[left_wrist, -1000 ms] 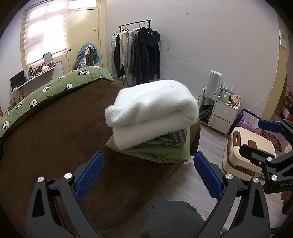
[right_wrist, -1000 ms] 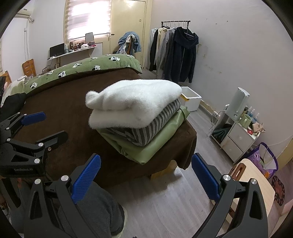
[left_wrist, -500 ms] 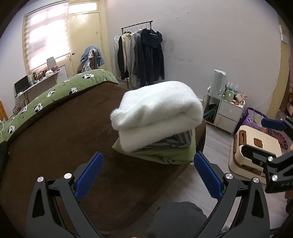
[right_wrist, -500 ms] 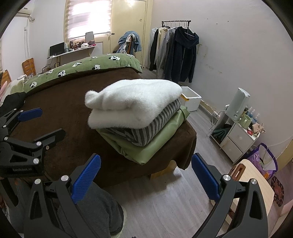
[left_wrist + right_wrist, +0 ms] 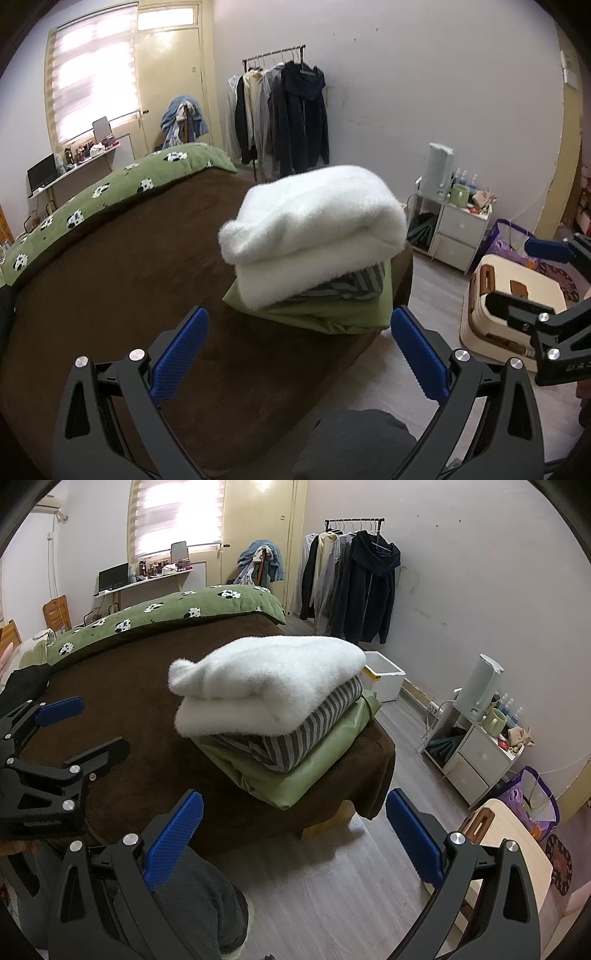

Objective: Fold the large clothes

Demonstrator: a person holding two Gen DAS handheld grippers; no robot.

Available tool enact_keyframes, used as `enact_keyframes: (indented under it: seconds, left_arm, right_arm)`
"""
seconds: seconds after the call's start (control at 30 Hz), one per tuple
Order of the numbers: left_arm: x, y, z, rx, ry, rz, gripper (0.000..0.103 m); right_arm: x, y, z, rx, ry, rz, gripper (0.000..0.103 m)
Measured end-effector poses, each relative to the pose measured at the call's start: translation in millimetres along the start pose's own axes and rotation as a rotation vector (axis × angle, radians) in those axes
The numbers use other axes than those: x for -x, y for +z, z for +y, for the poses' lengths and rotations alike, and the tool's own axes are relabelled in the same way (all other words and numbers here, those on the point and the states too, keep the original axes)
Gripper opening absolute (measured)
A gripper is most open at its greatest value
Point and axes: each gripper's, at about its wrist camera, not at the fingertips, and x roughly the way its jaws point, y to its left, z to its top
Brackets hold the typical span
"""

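Jaws spread on left gripper (image 5: 299, 345) and right gripper (image 5: 294, 827), both empty; fluffy white folded garment (image 5: 266, 683) tops striped grey folded garment (image 5: 291, 738) and green folded garment (image 5: 314, 771) on brown bed cover (image 5: 122, 701); folding looks finished.

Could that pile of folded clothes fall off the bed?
Maybe. The pile sits near the bed's corner, so a bump could tip it to the floor. The fluffy white sweater on top bulges past the striped piece below and might slide. Both grippers, left and right, have open jaws and hold nothing.

Fluffy white sweater (image 5: 266, 679); smooth green cloth (image 5: 314, 764); brown plush blanket (image 5: 122, 698).
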Motion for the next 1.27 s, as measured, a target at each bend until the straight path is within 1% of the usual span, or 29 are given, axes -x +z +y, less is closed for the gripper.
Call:
enact_keyframes:
  seconds: [0.43,0.73,0.87,1.27]
  left_arm:
    - [0.7,1.0,-0.7,-0.005,0.004,-0.002,0.096]
    - [0.3,1.2,-3.3,-0.024,0.011,0.006,0.096]
    - [-2.5,2.1,-5.7,-0.027,0.013,0.019,0.097]
    - [-3.8,1.3,-6.8,-0.023,0.011,0.022,0.097]
  right_arm:
    - [-0.1,1.0,-0.5,0.000,0.001,0.000,0.097]
    - [-1.6,-0.1,-0.6,0.001,-0.001,0.004,0.097]
    - [-0.8,-0.9,-0.4,0.002,-0.001,0.003,0.097]
    - [-1.4,-1.8,0.1,0.000,0.001,0.006,0.097]
